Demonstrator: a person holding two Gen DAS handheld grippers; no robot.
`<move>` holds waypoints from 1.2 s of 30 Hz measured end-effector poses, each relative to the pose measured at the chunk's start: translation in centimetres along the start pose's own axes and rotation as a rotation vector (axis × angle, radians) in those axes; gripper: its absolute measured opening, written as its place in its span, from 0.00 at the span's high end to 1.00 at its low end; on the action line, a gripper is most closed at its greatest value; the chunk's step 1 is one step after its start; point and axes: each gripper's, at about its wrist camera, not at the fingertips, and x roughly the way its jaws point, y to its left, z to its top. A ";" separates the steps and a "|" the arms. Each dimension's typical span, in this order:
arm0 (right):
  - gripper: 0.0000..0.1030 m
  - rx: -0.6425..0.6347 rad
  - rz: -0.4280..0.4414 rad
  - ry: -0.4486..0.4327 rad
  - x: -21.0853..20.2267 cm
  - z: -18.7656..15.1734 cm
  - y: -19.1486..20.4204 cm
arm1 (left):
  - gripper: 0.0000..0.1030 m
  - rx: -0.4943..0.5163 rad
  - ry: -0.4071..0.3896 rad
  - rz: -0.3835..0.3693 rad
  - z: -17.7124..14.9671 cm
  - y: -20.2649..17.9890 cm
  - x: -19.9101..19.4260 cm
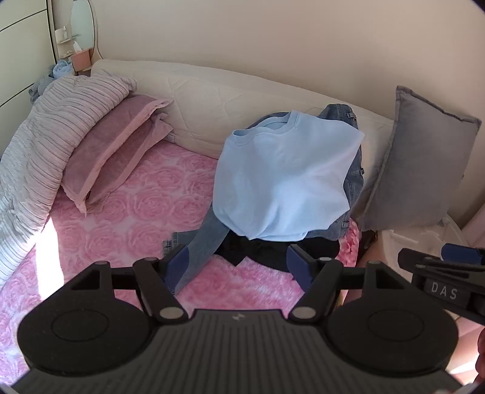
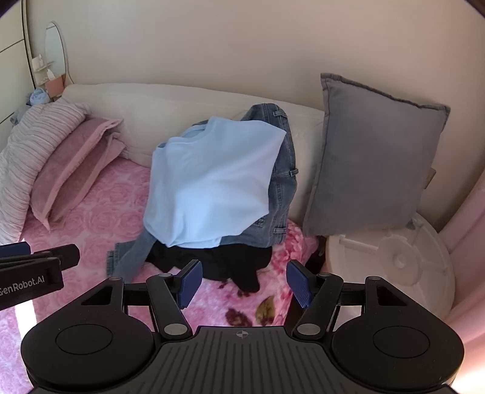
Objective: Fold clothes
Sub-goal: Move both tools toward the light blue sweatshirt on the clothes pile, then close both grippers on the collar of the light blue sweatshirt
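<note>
Pink bed [image 1: 127, 218]: left claw [image 1: 236, 266] and right claw [image 2: 244, 282] both gape wide, empty, short of the clothes pile [image 2: 212, 185].

We see a bed with a pink rose-patterned blanket [image 1: 127, 218]. At its head, 2 mauve pillows [image 1: 112, 151] lean against a striped quilt [image 1: 39, 133]. A cream padded backrest [image 1: 206, 100] runs along the wall. A grey cushion [image 2: 372, 157] stands upright against that wall, beside a white round tub [image 2: 394, 257]. Far left, we see an oval mirror [image 1: 81, 27] above a pink box [image 1: 81, 59].
</note>
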 end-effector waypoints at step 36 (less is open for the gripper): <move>0.31 -0.092 0.154 0.129 19.6 12.7 -3.3 | 0.35 -0.117 0.175 -0.058 9.3 0.0 20.0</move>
